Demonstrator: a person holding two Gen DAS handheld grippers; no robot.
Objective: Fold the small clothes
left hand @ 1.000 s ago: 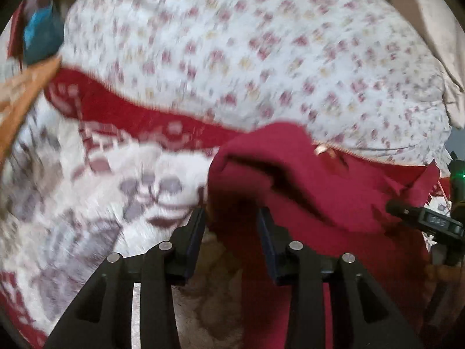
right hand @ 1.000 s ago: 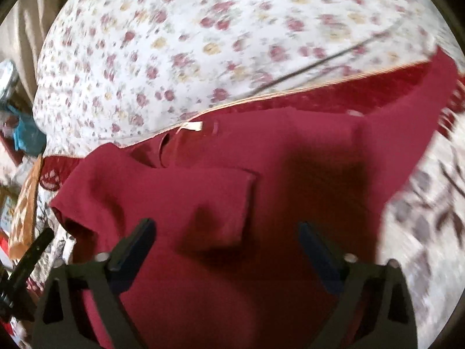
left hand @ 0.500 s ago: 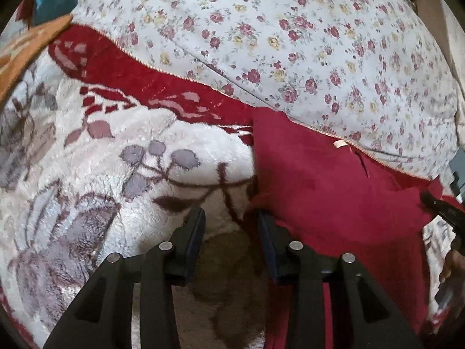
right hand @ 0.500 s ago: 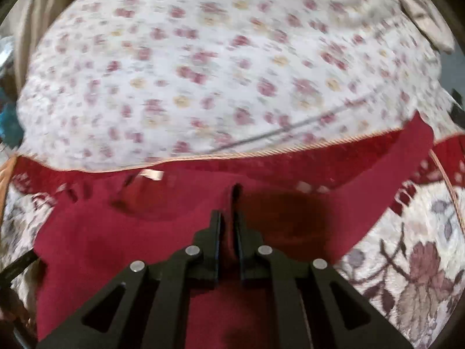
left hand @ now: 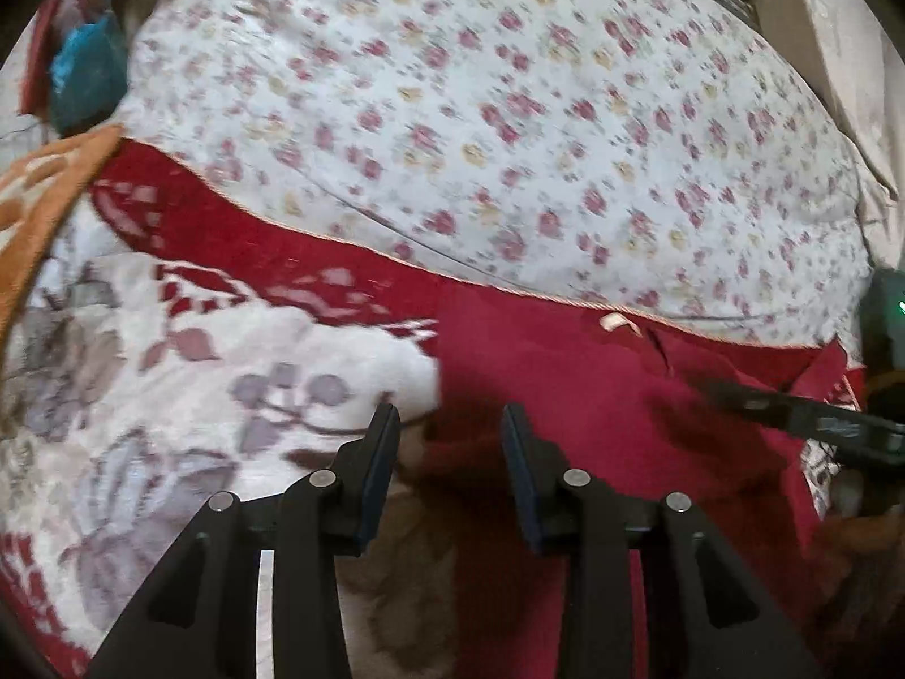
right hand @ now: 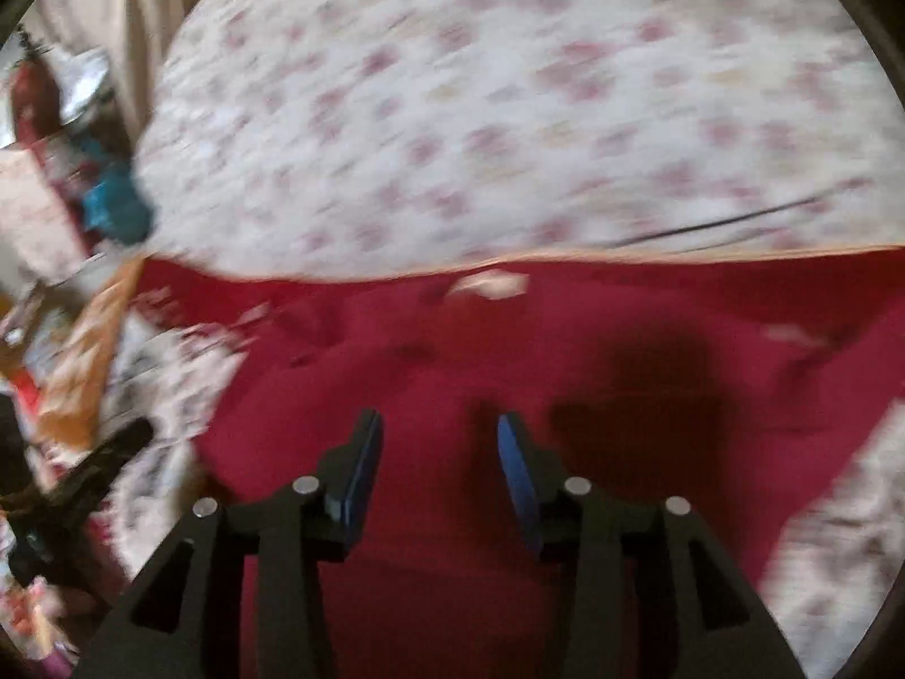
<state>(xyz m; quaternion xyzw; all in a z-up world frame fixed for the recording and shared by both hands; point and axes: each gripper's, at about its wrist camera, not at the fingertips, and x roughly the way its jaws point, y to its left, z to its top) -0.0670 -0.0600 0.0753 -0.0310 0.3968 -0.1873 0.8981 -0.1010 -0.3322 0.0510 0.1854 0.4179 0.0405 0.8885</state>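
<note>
A small dark red garment lies flat on a patterned blanket, its pale neck label at the far edge. My left gripper is open and empty, hovering over the garment's left edge. In the blurred right wrist view the same garment fills the lower middle. My right gripper is open and empty just above the cloth. The right gripper also shows at the right of the left wrist view.
A white floral pillow lies beyond the garment. The cream and red blanket spreads to the left. An orange patterned cloth and a blue bundle sit at the far left.
The left gripper let the folded red cloth drop flat and stays open. The right gripper went from wide open to shut on the cloth, then opened again and shifted.
</note>
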